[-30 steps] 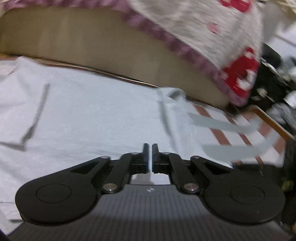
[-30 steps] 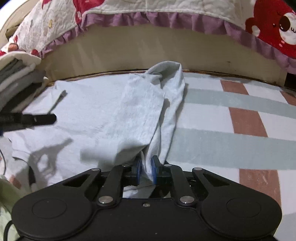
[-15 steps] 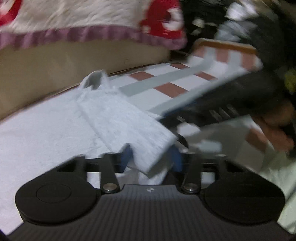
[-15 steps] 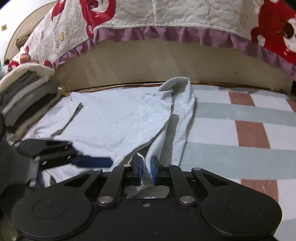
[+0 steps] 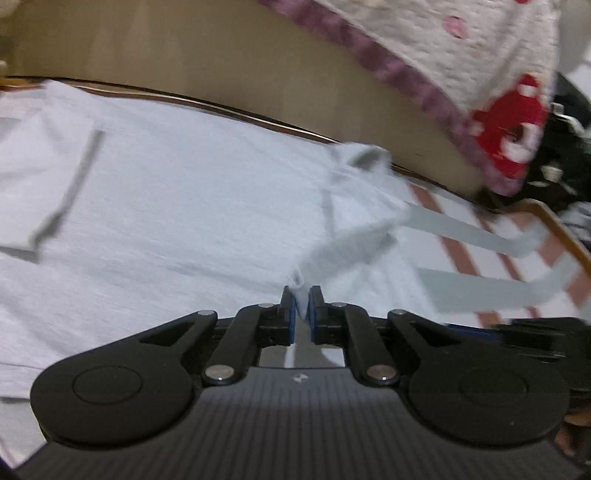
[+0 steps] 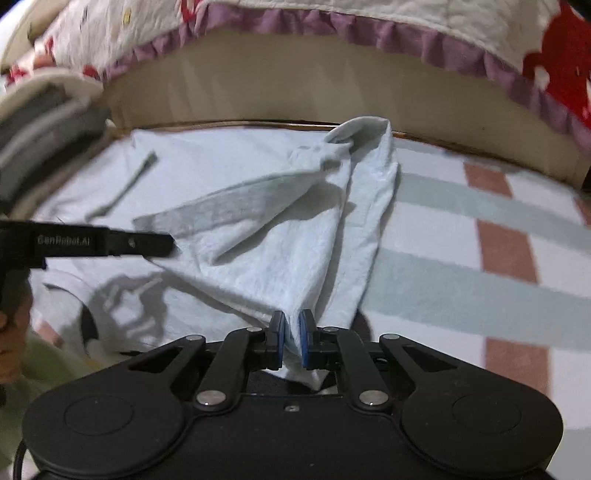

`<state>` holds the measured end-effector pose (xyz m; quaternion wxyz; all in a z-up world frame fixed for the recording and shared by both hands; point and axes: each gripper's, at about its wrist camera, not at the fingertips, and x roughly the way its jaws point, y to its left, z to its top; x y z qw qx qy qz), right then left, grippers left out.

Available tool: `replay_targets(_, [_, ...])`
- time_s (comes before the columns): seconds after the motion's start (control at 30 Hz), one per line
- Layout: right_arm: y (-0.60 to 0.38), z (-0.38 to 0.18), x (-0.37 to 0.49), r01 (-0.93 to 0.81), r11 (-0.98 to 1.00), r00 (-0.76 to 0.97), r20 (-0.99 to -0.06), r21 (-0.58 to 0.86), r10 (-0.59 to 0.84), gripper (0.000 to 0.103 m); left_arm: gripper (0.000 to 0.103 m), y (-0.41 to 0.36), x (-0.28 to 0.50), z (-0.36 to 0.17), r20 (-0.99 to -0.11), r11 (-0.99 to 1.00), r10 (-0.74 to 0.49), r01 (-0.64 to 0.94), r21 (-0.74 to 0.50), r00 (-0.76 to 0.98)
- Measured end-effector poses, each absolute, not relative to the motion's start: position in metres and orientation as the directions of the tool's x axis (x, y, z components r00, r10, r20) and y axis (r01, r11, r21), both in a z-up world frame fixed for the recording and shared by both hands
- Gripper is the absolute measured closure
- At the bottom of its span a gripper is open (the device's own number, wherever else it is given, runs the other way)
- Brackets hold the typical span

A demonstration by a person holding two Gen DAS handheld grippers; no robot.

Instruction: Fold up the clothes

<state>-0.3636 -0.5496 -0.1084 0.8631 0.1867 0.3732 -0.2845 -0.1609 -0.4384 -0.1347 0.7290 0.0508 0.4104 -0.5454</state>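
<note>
Pale grey shirt (image 6: 229,184) spread flat on striped mat (image 6: 461,258), in front of bed w/ quilt (image 6: 332,11). L hand-held gripper (image 5: 302,308): jaws just opened slightly, pads still pinching a fold of sleeve. R hand-held gripper (image 6: 291,338): nearly shut, clamped on bunched hem edge.

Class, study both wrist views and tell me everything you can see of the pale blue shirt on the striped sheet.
The pale blue shirt looks like soft cotton knit. Its body lies flat on the striped sheet, reaching the bed's edge. One side is lifted and folded over the body in a loose, creased flap. The right gripper pinches its near edge; the left gripper pinches a fold. A raised sleeve or collar bunches at the far end.
</note>
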Motion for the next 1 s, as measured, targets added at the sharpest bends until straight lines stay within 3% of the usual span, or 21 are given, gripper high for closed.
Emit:
replay_targets(0.13, [-0.577,-0.080,-0.363,0.619,0.748,0.628,-0.724,0.241,-0.286,0.089,0.090,-0.426,-0.138,-0.148,-0.685,0.558,-0.707,0.732,-0.389,0.175])
replay_targets(0.17, [-0.588,-0.070,-0.364,0.614,0.736,0.658,-0.700,0.287,-0.276,0.079,0.091,-0.422,-0.133,-0.151,-0.679,0.566,-0.713,0.715,-0.410,0.175])
replay_targets(0.2, [-0.604,-0.060,-0.363,0.619,0.717,0.678,-0.678,0.320,-0.283,0.059,0.091,-0.420,-0.131,-0.153,-0.673,0.560,-0.721,0.712,-0.424,0.166])
replay_targets(0.23, [-0.619,-0.050,-0.362,0.622,0.699,0.698,-0.655,0.354,-0.289,0.052,0.091,-0.418,-0.128,-0.154,-0.666,0.554,-0.729,0.708,-0.438,0.158])
replay_targets(0.27, [-0.636,-0.043,-0.358,0.615,0.686,0.718,-0.637,0.389,-0.282,0.046,0.091,-0.417,-0.128,-0.155,-0.658,0.540,-0.738,0.715,-0.444,0.149])
replay_targets(0.37, [-0.685,-0.039,-0.325,0.619,0.656,0.714,-0.657,0.432,-0.241,0.046,0.087,-0.425,-0.138,-0.155,-0.631,0.465,-0.767,0.776,-0.427,0.112])
replay_targets(0.43, [-0.712,-0.049,-0.298,0.655,0.613,0.689,-0.682,0.443,-0.243,0.046,0.063,-0.428,-0.147,-0.158,-0.622,0.413,-0.779,0.813,-0.411,0.080])
replay_targets(0.6, [-0.739,-0.090,-0.230,0.704,0.641,0.563,-0.790,0.305,-0.243,0.044,0.043,-0.435,-0.164,-0.160,-0.614,0.349,-0.785,0.876,-0.333,0.079])
replay_targets(0.63, [-0.740,-0.098,-0.221,0.711,0.651,0.534,-0.806,0.265,-0.256,0.045,0.041,-0.438,-0.161,-0.161,-0.612,0.338,-0.789,0.874,-0.349,0.061])
replay_targets(0.67, [-0.742,-0.105,-0.212,0.715,0.663,0.507,-0.819,0.224,-0.270,0.061,0.041,-0.442,-0.157,-0.162,-0.609,0.321,-0.793,0.872,-0.369,0.034])
replay_targets(0.7, [-0.742,-0.104,-0.212,0.701,0.690,0.504,-0.811,0.182,-0.298,0.098,0.040,-0.447,-0.153,-0.163,-0.608,0.305,-0.794,0.870,-0.387,0.008])
replay_targets(0.77, [-0.746,-0.100,-0.218,0.681,0.719,0.525,-0.778,0.139,-0.346,0.097,0.040,-0.460,-0.144,-0.164,-0.616,0.272,-0.787,0.868,-0.414,-0.047])
replay_targets(0.93, [-0.788,-0.089,-0.268,0.707,0.648,0.608,-0.711,0.284,-0.352,0.099,0.041,-0.501,-0.125,-0.168,-0.612,0.184,-0.765,0.842,-0.506,-0.200])
replay_targets(0.97, [-0.798,-0.093,-0.276,0.713,0.629,0.612,-0.712,0.309,-0.344,0.099,0.048,-0.512,-0.124,-0.171,-0.616,0.168,-0.757,0.846,-0.507,-0.219])
replay_targets(1.0, [-0.807,-0.096,-0.284,0.718,0.611,0.615,-0.714,0.331,-0.335,0.099,0.085,-0.520,-0.124,-0.173,-0.628,0.161,-0.748,0.860,-0.484,-0.214])
